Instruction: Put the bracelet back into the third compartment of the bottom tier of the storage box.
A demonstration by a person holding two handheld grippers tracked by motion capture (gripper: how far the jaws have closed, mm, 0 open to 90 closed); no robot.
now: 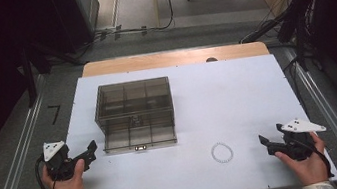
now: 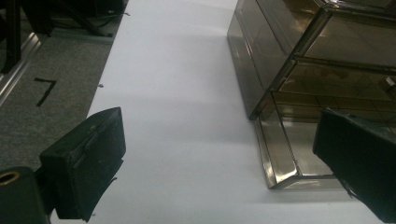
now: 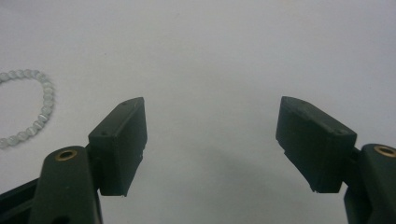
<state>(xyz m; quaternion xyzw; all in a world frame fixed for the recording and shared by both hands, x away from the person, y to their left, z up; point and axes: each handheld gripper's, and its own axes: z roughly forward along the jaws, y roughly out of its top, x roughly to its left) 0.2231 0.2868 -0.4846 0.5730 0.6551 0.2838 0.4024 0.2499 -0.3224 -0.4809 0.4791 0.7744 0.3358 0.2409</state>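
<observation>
a: where are the two grippers right now?

b: in the high view the left gripper (image 1: 88, 152) sits at about 8 o'clock on the white worktop (image 1: 237, 94), held in the person's left hand (image 1: 66, 185). the right gripper (image 1: 269, 142) is at about 4 o'clock, held in the right hand (image 1: 308, 162). both rest low near the front edge, well apart from each other.

a: and the jaws?

b: both sets stand wide apart with nothing between them. in the left gripper view the two black jaws frame bare worktop, and the right-hand one overlaps the corner of the box (image 2: 299, 93). in the right gripper view the jaws are spread over plain white surface.

a: what is the box like?

b: a smoky, see-through plastic box (image 1: 135, 114) with inner dividers making small compartments. it sits left of centre, at about 10 o'clock from the middle of the worktop. a lower tray part juts out toward the person, with a small pale latch on its front edge. something small and dark lies in a middle compartment, too small to tell what.

a: and the bracelet?

b: a ring of pale beads, the bracelet (image 1: 222, 152), lies flat on the worktop at about 5 o'clock, between the box and the right gripper, nearer the gripper and touching neither. in the right gripper view the bracelet (image 3: 35, 109) is at about 9 o'clock, just beyond the left-hand jaw and outside the gap.

a: is the left gripper touching the box?

b: no, it is just beside the front left corner, apart from it.
</observation>
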